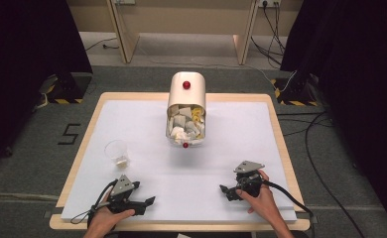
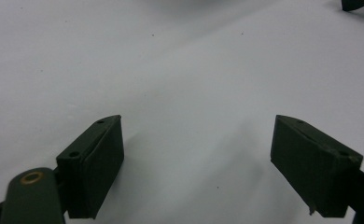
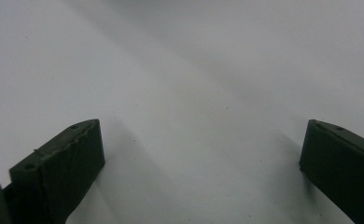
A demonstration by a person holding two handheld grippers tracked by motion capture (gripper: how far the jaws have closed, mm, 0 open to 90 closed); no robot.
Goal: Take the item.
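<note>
A cream container [image 1: 186, 94] with two red knobs stands at the middle back of the table, its open part packed with white and yellow crumpled scraps [image 1: 185, 126]. To the left, a clear plastic cup [image 1: 117, 152] holds something pale at its bottom. My left gripper [image 1: 144, 194] rests near the front left edge, pointing right, open with nothing between its jaws [image 2: 199, 135]. My right gripper [image 1: 226, 192] sits at the front right, pointing left, also open over bare white sheet [image 3: 203, 135]. Both are well apart from the cup and the container.
A white sheet [image 1: 231, 148] covers the wooden table [image 1: 281, 144]. A dark jaw tip of the other gripper [image 2: 357, 3] shows at the top right of the left gripper view. Cables [image 1: 320, 163] and black stands lie on the floor around the table.
</note>
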